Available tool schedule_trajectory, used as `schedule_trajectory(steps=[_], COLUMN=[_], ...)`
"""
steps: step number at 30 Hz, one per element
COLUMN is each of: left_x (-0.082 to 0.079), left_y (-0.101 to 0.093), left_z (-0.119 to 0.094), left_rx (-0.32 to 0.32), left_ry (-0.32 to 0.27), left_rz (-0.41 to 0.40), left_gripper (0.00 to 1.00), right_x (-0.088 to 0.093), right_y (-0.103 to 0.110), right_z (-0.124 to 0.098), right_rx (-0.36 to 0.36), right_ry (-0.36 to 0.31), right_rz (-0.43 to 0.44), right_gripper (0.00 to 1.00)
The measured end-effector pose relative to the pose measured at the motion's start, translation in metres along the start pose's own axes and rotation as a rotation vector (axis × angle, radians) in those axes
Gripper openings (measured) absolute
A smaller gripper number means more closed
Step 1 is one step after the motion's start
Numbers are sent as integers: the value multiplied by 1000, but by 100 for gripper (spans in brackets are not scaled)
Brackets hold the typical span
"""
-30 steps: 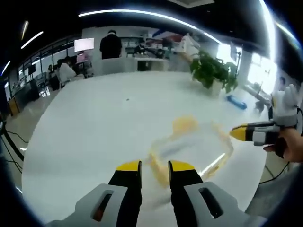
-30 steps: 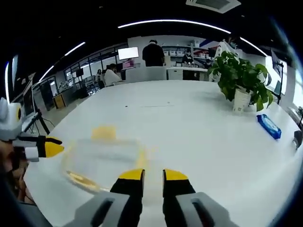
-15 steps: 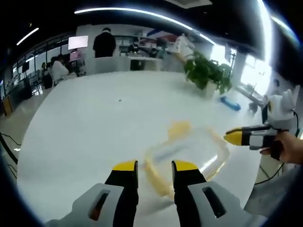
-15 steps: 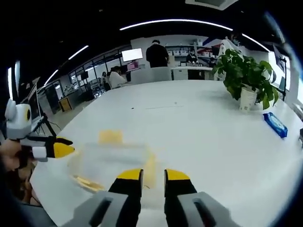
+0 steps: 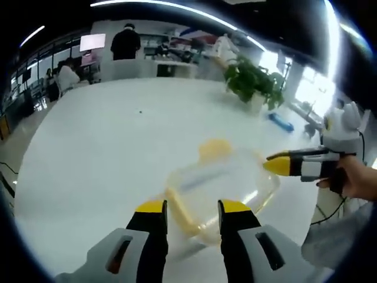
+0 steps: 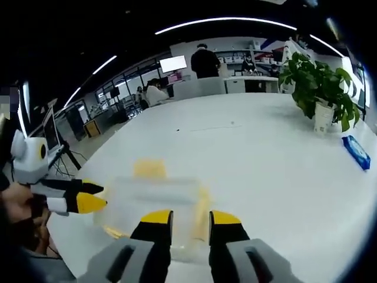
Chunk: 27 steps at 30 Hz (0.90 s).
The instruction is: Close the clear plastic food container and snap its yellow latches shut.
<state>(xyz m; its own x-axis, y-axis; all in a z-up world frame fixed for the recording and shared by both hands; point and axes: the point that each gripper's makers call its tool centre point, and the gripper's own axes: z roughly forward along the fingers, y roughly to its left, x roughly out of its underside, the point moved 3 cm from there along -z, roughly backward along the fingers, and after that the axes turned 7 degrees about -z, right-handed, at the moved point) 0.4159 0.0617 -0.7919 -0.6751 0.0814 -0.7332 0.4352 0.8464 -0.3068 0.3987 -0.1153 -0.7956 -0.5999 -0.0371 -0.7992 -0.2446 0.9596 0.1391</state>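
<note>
Container [image 5: 221, 186] of clear plastic lies flat on the white table [image 5: 118, 135], its long axis running from the left gripper [image 5: 188, 207] toward the right gripper [image 5: 277, 165]. It looks blurred, with yellow latches [image 5: 213, 147] at its edges; whether the lid is shut I cannot tell. In the right gripper view it sits [image 6: 156, 200] just beyond the right gripper [image 6: 190, 218]. Both grippers hold nothing, jaws slightly parted. Farther off stand a potted plant [image 6: 321, 94] and a blue packet [image 6: 357, 152]; people [image 6: 207, 59] are in the background.
</note>
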Motion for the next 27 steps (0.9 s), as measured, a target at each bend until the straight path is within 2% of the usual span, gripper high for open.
schedule_trajectory(steps=[1, 4, 6, 8, 10, 13, 17, 27], left_x=[1, 1, 2, 6, 10, 10, 10, 10], left_y=[1, 0, 0, -5, -3, -3, -3, -3], left_z=[0, -1, -1, 1, 3, 5, 5, 6], left_rx=[0, 8, 20, 57, 63, 64, 68, 72], left_ry=[5, -4, -5, -1, 17, 12, 9, 10], left_rz=[-1, -29, -47, -110, -157, -160, -159, -154], left_gripper=[32, 33, 33, 33, 37, 39, 39, 37], right_x=[1, 0, 0, 1, 0, 0, 2, 2], right_y=[-1, -5, -2, 1, 0, 2, 2, 4], right_z=[1, 2, 4, 6, 6, 7, 9, 10], right_rx=[-7, -9, -51, -82, -81, -77, -87, -117], right_ry=[4, 5, 14, 37, 42, 43, 54, 86], right_rz=[29, 36, 62, 110, 109, 100, 145, 144], right_gripper=[24, 28, 28, 27, 27, 28, 32, 32])
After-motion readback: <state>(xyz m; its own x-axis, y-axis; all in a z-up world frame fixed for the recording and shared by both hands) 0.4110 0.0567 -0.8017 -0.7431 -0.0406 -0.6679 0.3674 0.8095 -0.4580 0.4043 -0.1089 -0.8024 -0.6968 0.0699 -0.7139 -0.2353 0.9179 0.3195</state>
